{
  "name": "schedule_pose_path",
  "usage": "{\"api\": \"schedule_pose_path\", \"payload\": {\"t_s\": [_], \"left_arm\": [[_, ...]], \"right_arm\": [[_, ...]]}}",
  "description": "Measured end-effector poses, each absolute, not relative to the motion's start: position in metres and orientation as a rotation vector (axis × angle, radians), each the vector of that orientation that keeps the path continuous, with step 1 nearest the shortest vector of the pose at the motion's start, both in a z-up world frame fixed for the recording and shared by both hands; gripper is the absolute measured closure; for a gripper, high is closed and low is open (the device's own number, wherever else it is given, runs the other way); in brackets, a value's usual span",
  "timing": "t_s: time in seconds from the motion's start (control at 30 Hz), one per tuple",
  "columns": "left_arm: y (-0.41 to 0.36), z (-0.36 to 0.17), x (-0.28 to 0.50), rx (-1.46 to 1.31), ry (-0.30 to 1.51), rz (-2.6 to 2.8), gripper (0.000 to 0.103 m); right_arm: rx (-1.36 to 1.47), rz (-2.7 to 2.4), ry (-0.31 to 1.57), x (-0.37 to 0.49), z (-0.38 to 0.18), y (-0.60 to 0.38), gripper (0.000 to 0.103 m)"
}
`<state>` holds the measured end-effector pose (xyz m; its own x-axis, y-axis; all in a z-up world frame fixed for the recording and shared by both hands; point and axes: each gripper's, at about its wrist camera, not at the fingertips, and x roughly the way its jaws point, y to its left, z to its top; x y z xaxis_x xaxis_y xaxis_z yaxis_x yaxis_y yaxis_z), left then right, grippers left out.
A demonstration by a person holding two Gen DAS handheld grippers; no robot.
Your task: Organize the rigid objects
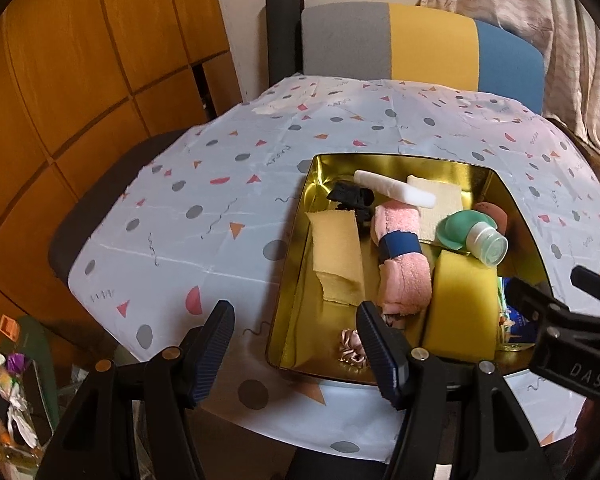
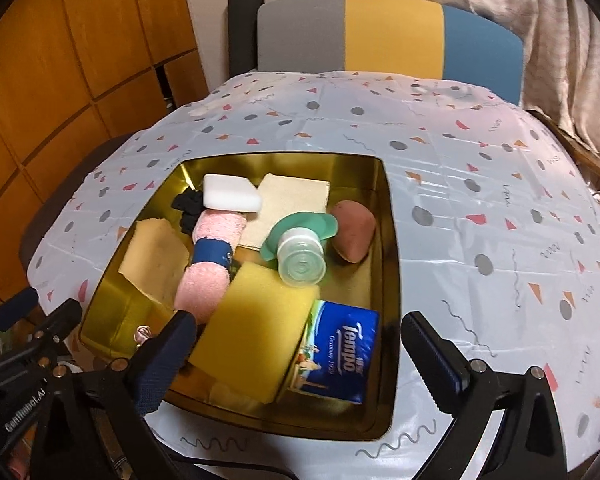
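A gold metal tray (image 1: 300, 240) (image 2: 388, 216) sits on the patterned tablecloth and holds mixed items: a green travel bottle (image 1: 472, 236) (image 2: 300, 252), a yellow sponge (image 1: 464, 304) (image 2: 256, 328), a rolled pink towel (image 1: 400, 264) (image 2: 212, 264), a white eraser block (image 1: 392, 190) (image 2: 230, 194), a brown sponge (image 2: 354, 234), a blue Tempo tissue pack (image 2: 336, 354), beige cloths and a black hair tie (image 1: 350, 196). My left gripper (image 1: 296, 348) is open and empty over the tray's near left corner. My right gripper (image 2: 300, 356) is open and empty above the tray's near end.
The tablecloth (image 1: 180, 220) (image 2: 500, 220) covers a round table. A grey, yellow and blue chair back (image 1: 420, 48) (image 2: 388, 36) stands behind it. Wooden cabinets are at the left and a curtain at the right. Clutter lies on the floor at lower left (image 1: 12, 380).
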<state>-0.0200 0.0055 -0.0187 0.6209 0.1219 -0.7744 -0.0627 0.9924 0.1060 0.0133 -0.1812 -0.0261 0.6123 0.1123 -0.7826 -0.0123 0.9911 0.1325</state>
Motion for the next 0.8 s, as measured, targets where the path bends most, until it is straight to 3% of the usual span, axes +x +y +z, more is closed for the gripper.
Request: {"api": "schedule_pose_path", "payload": {"t_s": [0.8], "left_arm": [[0.000, -0.006, -0.015, 0.032, 0.890, 0.080, 0.039]], "right_arm": [[0.128, -0.009, 0.874, 0.007, -0.011, -0.180, 0.000]]}}
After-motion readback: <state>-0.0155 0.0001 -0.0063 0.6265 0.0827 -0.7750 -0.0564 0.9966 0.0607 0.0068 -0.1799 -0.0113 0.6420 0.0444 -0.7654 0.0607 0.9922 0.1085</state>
